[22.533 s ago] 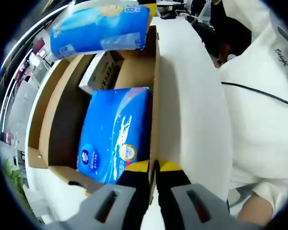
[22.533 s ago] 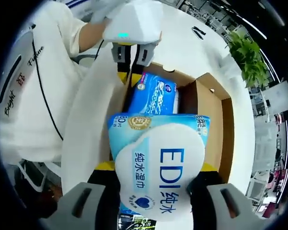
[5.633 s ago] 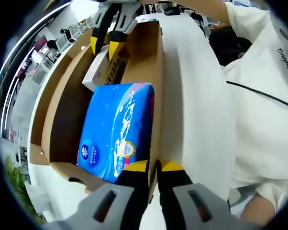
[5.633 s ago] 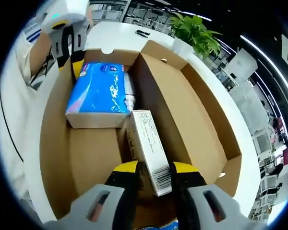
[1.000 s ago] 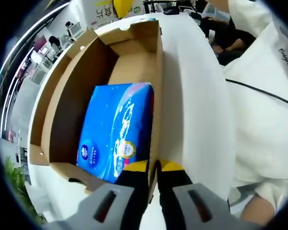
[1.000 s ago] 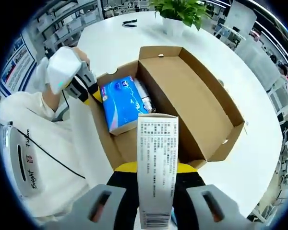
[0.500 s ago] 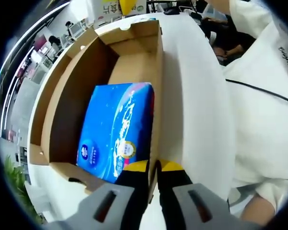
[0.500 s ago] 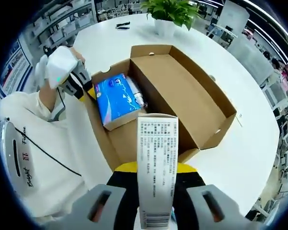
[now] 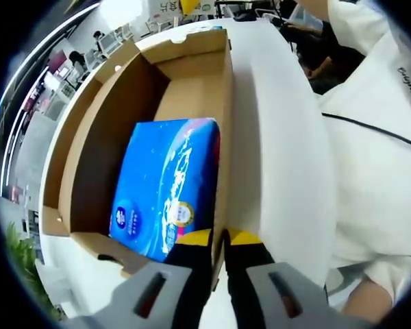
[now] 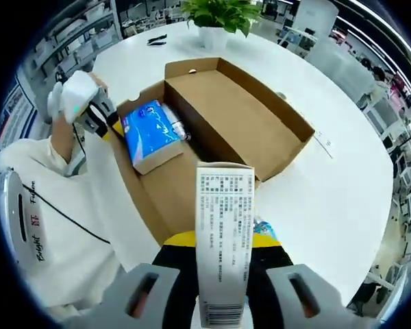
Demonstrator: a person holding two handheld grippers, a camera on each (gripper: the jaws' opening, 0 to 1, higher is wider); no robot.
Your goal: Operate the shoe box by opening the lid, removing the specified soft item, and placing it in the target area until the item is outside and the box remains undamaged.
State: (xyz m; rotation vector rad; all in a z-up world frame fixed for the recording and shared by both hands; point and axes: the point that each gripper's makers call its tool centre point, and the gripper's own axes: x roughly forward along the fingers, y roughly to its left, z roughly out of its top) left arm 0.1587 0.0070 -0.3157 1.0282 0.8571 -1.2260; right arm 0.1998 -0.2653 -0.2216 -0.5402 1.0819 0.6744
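The right gripper point(image 10: 222, 248) clamps an upright white carton point(image 10: 224, 233) above the open shoe box point(image 10: 260, 116), while the left gripper point(image 9: 218, 241) pinches the box's wall at 6 o'clock, beside the blue tissue pack point(image 9: 168, 185) lying inside.

An open-plan office: round white table point(image 10: 342, 171), potted plant point(image 10: 216, 17), desks point(image 10: 404, 130) and shelving beyond.
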